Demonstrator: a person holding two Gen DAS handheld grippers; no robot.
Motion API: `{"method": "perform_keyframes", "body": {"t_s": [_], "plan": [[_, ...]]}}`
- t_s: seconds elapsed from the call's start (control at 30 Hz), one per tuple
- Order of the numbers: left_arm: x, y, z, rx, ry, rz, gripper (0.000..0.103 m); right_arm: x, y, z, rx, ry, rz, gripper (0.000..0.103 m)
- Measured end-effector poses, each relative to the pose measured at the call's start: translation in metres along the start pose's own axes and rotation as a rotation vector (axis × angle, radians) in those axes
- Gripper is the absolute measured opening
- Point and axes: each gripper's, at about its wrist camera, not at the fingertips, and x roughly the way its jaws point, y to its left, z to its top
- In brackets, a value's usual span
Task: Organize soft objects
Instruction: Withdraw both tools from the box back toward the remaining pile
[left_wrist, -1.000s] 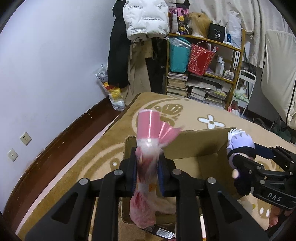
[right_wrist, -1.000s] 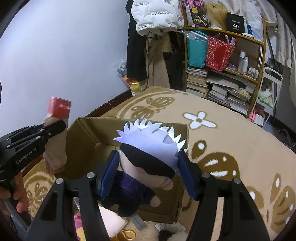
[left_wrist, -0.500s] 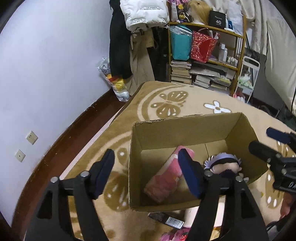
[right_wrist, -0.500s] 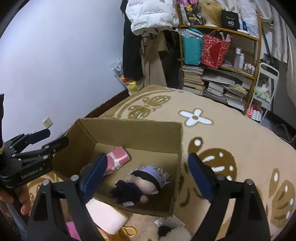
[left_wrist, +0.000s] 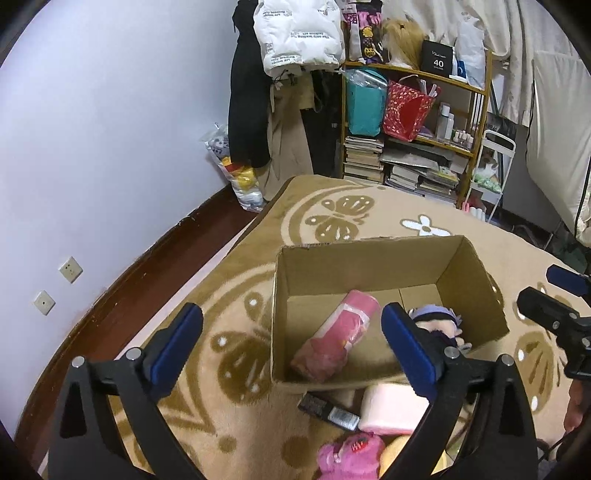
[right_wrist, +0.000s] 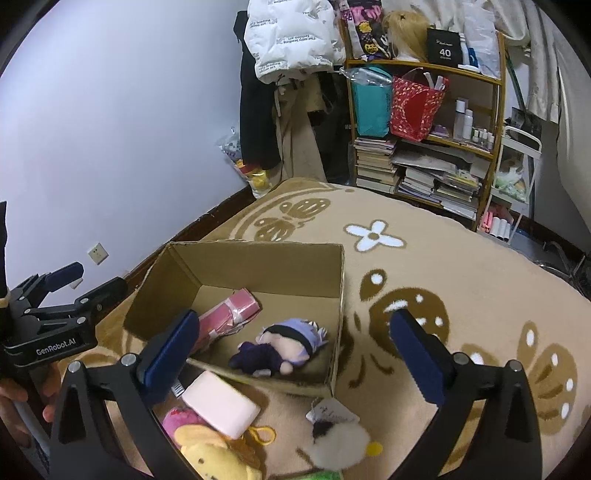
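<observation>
An open cardboard box (left_wrist: 369, 254) (right_wrist: 258, 258) stands on the tan rug. Inside lie a pink wrapped soft roll (left_wrist: 336, 338) (right_wrist: 229, 314) and a plush doll with pale lilac hair and dark clothes (left_wrist: 439, 325) (right_wrist: 284, 343). My left gripper (left_wrist: 291, 343) is open and empty above the box's near left side. My right gripper (right_wrist: 295, 350) is open and empty above the box's near right side. On the rug before the box lie a pale pink block (right_wrist: 221, 402) (left_wrist: 391, 406), a magenta plush (left_wrist: 351, 454) (right_wrist: 181, 417), a yellow plush (right_wrist: 214, 458) and a white fluffy plush (right_wrist: 340, 443).
A black packet with a barcode (left_wrist: 328, 410) lies by the box's front wall. A cluttered wooden shelf (left_wrist: 417, 122) (right_wrist: 428, 122), hanging coats (left_wrist: 251, 92) and a plastic bag (left_wrist: 236, 177) stand at the far wall. Dark wooden floor (left_wrist: 129, 295) borders the rug on the left.
One second ago both grippers held toys; both opened and dropped the pink roll and the doll into the box. Since half a second ago, both have stayed open and shifted only slightly.
</observation>
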Motion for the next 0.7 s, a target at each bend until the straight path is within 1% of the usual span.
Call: {"method": "perform_keyframes", "body": {"t_s": [0.13, 0.37, 0.47, 0.57, 0.7], "plan": [[-0.015, 0.005, -0.009, -0.007, 0.013, 0.002, 0.097, -0.018, -0.001, -0.007, 0.027, -0.015, -0.027, 0.103], [-0.038, 0.011, -0.028, -0.011, 0.028, 0.001, 0.097, -0.04, 0.002, -0.024, 0.056, -0.01, -0.026, 0.103], [-0.043, 0.013, -0.038, -0.022, 0.054, -0.015, 0.097, -0.049, 0.006, -0.034, 0.061, -0.012, -0.035, 0.103], [-0.046, 0.011, -0.046, -0.021, 0.093, -0.051, 0.097, -0.054, 0.01, -0.042, 0.071, -0.001, -0.027, 0.103], [-0.048, 0.007, -0.058, -0.013, 0.119, -0.054, 0.097, -0.056, 0.014, -0.054, 0.078, 0.022, -0.011, 0.103]]}}
